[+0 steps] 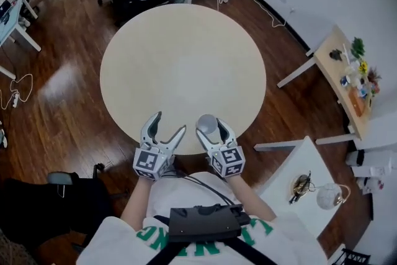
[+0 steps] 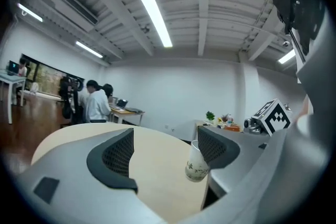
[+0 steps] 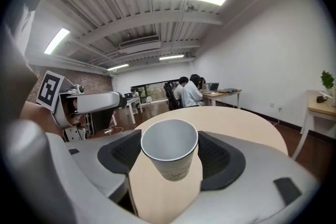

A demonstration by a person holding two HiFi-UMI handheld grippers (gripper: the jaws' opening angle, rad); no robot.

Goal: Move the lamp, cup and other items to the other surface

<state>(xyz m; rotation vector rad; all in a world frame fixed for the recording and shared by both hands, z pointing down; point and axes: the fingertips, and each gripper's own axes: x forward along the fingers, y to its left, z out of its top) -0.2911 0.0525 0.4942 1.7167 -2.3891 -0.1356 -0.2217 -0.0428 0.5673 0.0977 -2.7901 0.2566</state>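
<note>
The white paper cup with a faint print (image 3: 169, 150) is sitting upright between the pads of the right claw (image 1: 214, 131), which is gripping it at the lower centre of the head view, above the near rim of the round beige surface (image 1: 180, 53). Just to its left, the left claw (image 1: 169, 123) is standing wide open and is holding nothing.
</note>
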